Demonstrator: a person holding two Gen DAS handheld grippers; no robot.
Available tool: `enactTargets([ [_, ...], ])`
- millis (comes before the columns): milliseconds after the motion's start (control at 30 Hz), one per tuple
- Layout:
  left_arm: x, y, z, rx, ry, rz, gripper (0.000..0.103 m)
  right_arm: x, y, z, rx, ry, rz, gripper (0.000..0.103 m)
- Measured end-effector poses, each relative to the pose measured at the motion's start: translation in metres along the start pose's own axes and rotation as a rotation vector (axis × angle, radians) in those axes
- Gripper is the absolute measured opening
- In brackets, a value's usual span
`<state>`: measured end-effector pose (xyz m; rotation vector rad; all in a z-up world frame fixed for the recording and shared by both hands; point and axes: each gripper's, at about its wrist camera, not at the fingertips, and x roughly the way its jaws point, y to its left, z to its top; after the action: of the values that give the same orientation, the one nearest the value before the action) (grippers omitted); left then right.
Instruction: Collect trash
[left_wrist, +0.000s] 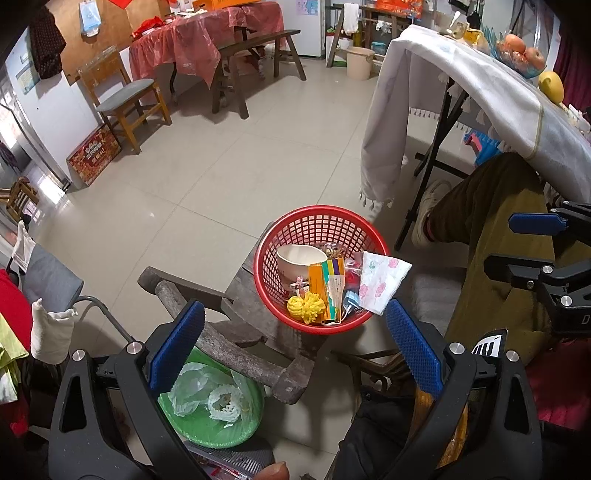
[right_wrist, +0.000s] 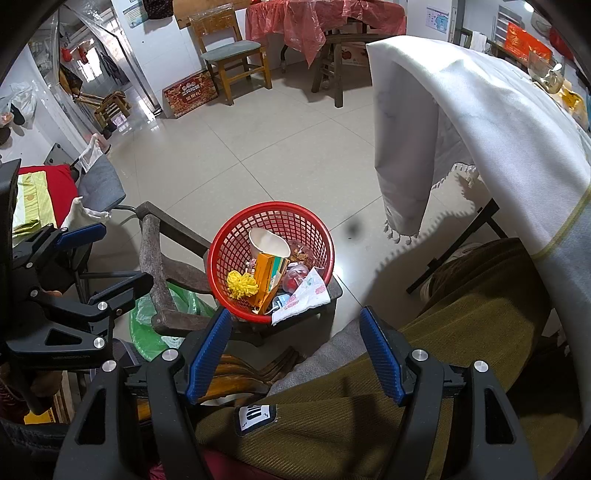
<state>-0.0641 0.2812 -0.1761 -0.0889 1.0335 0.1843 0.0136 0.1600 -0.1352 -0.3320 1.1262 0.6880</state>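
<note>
A red mesh basket (left_wrist: 317, 218) (right_wrist: 236, 236) stands on a dark wooden stool and holds trash: a white paper cup (left_wrist: 295, 260) (right_wrist: 267, 242), an orange box (left_wrist: 325, 284) (right_wrist: 267, 282), a yellow foam net (left_wrist: 306, 310) (right_wrist: 241, 284) and a flowered tissue (left_wrist: 380, 280) (right_wrist: 304, 295). My left gripper (left_wrist: 295, 347) is open above the basket's near side, nothing between its blue pads. My right gripper (right_wrist: 297, 350) is open too, empty, just short of the basket over a person's olive trouser leg (right_wrist: 424, 369). Each gripper shows at the edge of the other's view.
A green bin (left_wrist: 214, 413) with a plastic liner and white foam sits under the stool's left side. A table with a white cloth (left_wrist: 461, 96) stands right, fruit on it. Chairs, a bench and a red-covered table line the far wall; pale tiled floor between.
</note>
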Motion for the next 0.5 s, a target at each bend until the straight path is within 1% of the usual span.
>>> enactTargets([
  [500, 0.0021, -0.0022, 0.0003, -0.011, 0.006, -0.002, 0.095, 0.0001, 0.0010, 0.0004, 0.000, 0.000, 0.001, 0.071],
])
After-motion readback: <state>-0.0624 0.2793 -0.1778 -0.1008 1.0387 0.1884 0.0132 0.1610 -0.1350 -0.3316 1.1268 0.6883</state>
